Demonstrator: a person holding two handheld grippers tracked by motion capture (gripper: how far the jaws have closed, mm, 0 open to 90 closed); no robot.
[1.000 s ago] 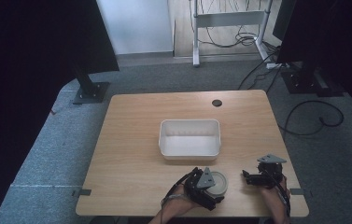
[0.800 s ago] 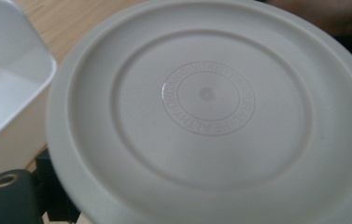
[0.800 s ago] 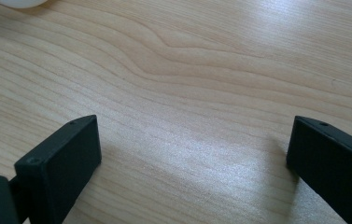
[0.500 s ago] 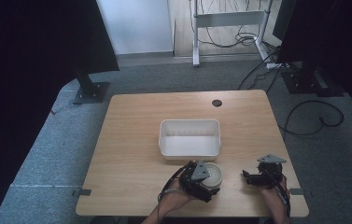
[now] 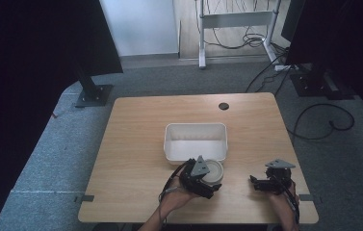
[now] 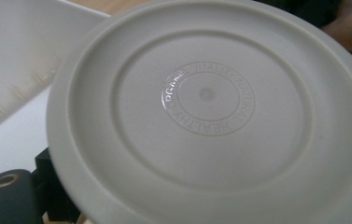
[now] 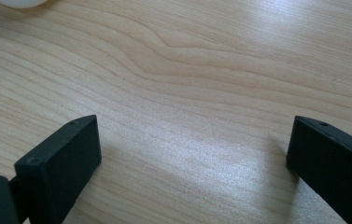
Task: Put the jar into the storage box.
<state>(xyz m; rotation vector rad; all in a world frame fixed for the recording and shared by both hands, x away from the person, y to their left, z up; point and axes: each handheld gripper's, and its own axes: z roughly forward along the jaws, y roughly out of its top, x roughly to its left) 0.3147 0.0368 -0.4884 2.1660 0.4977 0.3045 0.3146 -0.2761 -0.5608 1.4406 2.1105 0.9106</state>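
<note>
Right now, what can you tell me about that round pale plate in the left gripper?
The plate is round, off-white and matte, likely plastic. Its underside faces the left gripper view, with concentric raised rings and embossed lettering around the centre. The left gripper holds it by the rim, tilted, just at the near wall of the white bin, above the table.

Dim dark-edged room, soft overhead light, glare on blurred lid
</note>
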